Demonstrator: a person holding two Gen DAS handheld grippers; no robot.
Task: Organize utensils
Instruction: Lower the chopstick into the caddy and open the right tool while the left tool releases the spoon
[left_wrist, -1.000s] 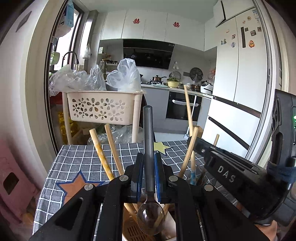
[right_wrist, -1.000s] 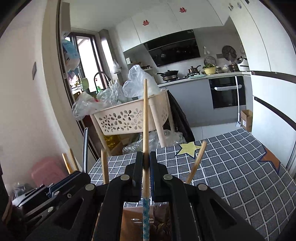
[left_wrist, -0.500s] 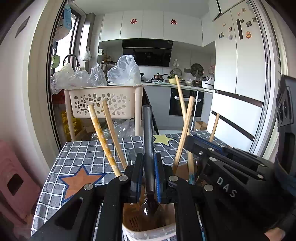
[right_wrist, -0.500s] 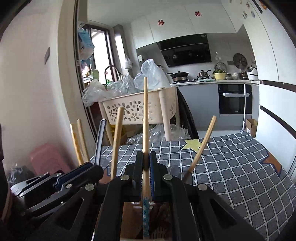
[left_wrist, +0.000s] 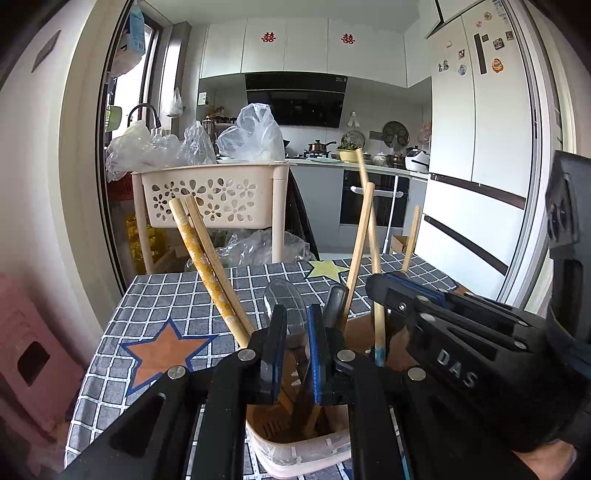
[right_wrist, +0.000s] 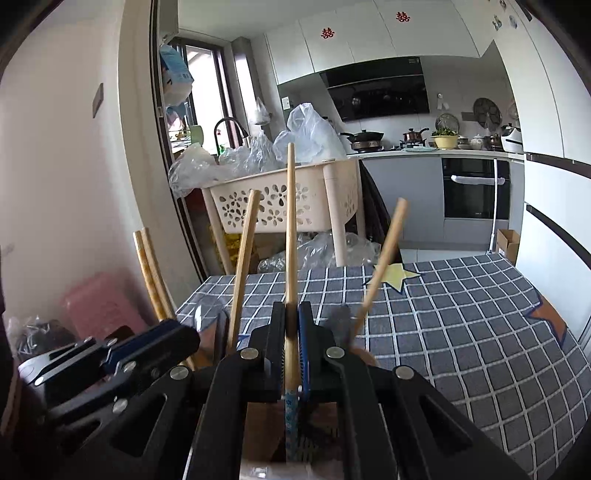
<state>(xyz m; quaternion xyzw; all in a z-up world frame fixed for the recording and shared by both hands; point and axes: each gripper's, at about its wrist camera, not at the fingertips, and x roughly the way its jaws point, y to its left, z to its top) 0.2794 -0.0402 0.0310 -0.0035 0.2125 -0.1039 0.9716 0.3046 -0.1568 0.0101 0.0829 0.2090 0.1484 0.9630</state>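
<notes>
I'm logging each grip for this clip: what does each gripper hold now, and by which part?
Right gripper: a chopstick, clamped low on its shaft. Left gripper: apparently nothing gripped; a spoon stands between its fingers.

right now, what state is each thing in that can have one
right tongs: shut on chopstick
chopstick: upright, lower end in utensil holder
left tongs: narrow gap, grip unclear
utensil holder: upright, other chopsticks leaning inside
oven door: closed

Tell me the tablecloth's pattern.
The tablecloth is a grey-blue check with white lines, plus orange and yellow stars; the right wrist view shows it best.
</notes>
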